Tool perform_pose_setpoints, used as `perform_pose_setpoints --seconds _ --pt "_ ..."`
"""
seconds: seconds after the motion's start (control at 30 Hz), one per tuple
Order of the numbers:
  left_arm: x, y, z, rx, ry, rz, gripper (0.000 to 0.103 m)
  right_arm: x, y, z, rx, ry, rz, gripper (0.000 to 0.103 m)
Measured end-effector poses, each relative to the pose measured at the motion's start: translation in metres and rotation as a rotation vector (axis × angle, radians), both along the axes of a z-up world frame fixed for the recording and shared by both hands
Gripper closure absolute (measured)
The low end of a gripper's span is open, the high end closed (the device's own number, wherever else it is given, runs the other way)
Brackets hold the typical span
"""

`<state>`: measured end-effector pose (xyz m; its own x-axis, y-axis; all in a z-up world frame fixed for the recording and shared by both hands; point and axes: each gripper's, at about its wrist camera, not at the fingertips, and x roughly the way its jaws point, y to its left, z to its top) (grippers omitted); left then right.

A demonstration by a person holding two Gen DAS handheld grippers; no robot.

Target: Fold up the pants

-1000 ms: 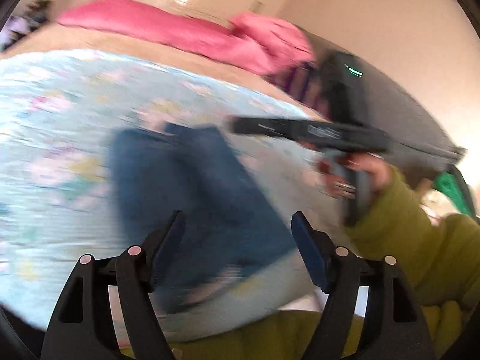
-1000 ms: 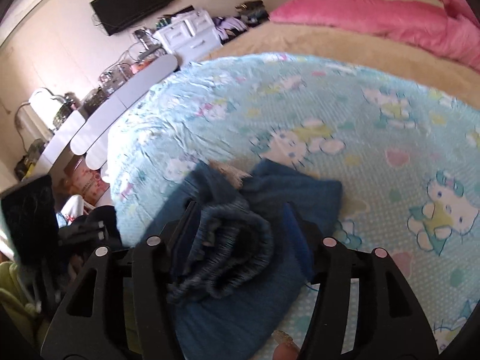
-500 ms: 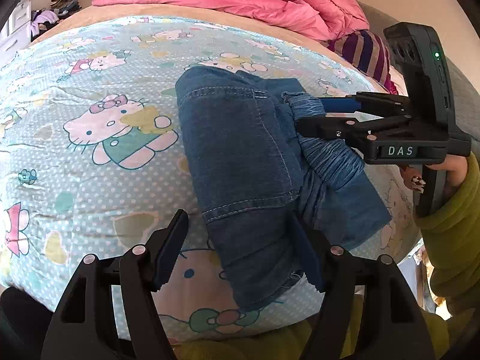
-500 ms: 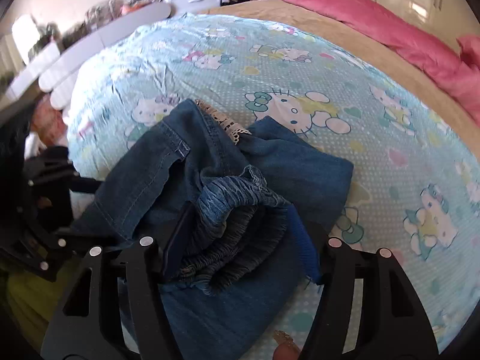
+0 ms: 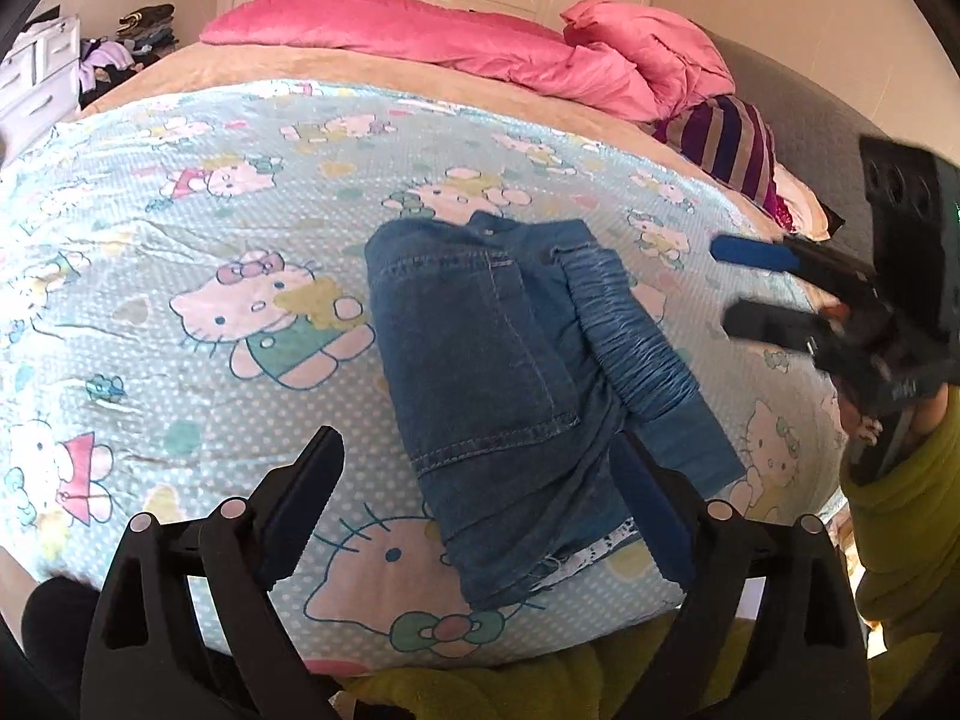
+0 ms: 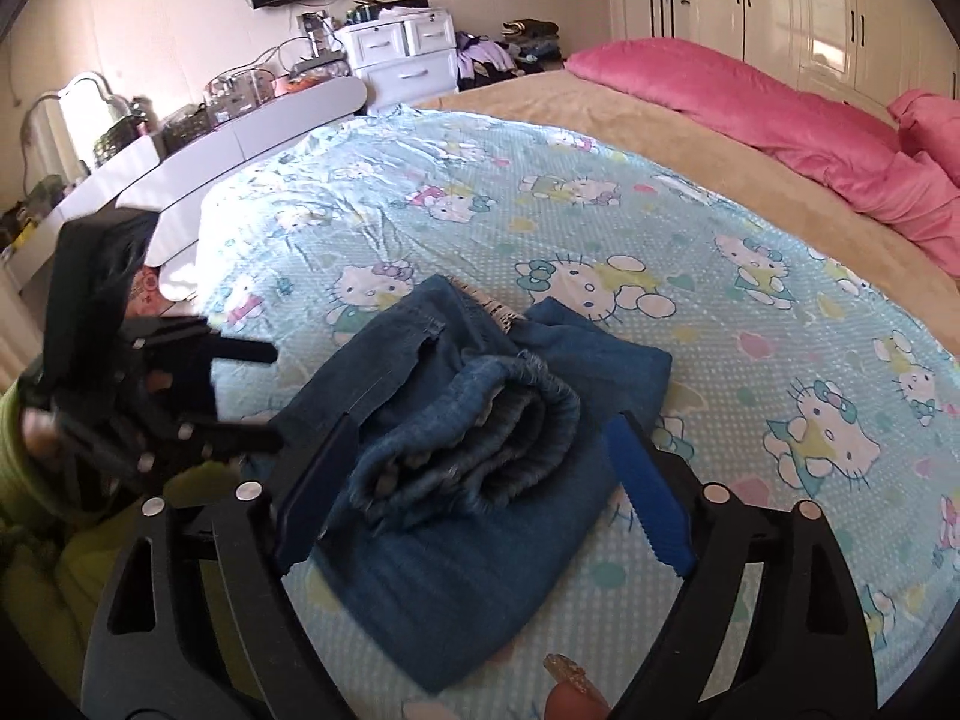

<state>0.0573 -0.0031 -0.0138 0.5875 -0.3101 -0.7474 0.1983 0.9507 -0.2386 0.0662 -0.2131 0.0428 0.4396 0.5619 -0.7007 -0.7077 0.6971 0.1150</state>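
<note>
A pair of blue denim pants [image 5: 498, 396] lies folded into a compact bundle on a pale blue cartoon-cat bedsheet [image 5: 180, 252], near the lower centre of the left wrist view, close to the bed's near edge. Its gathered elastic waistband [image 5: 630, 336] runs along the bundle's right side. In the same view the left gripper [image 5: 480, 498] sits at the bottom of the frame, its jaws opening wide; the bundle's lower edge lies between them, but the pads do not press on it. The right gripper [image 5: 738, 288] appears blurred at the right edge, held by a hand [image 5: 864, 432] in a yellow-green sleeve [image 5: 900, 516], clear of the pants. From the right wrist view, the right gripper's jaws are also opening, standing on either side of the rolled waistband without gripping it. A pink duvet [image 5: 480, 42] lies across the top of the frame, with a striped cushion [image 5: 726, 150] at the upper right.
</note>
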Motion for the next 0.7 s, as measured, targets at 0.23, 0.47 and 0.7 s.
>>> perform_pose_setpoints --seconds 0.23,0.47,0.7 --pt "0.007 0.004 0.008 0.003 -0.016 0.028 0.006 -0.037 0.002 -0.001 -0.023 -0.032 0.092 0.023" --pt "0.031 0.013 0.006 -0.005 -0.005 0.054 0.007 -0.069 0.026 -0.015 -0.051 -0.039 0.241 0.029" --pt "0.062 0.015 -0.013 -0.009 0.059 0.058 0.028 -0.076 0.068 -0.031 -0.069 -0.077 0.362 0.057"
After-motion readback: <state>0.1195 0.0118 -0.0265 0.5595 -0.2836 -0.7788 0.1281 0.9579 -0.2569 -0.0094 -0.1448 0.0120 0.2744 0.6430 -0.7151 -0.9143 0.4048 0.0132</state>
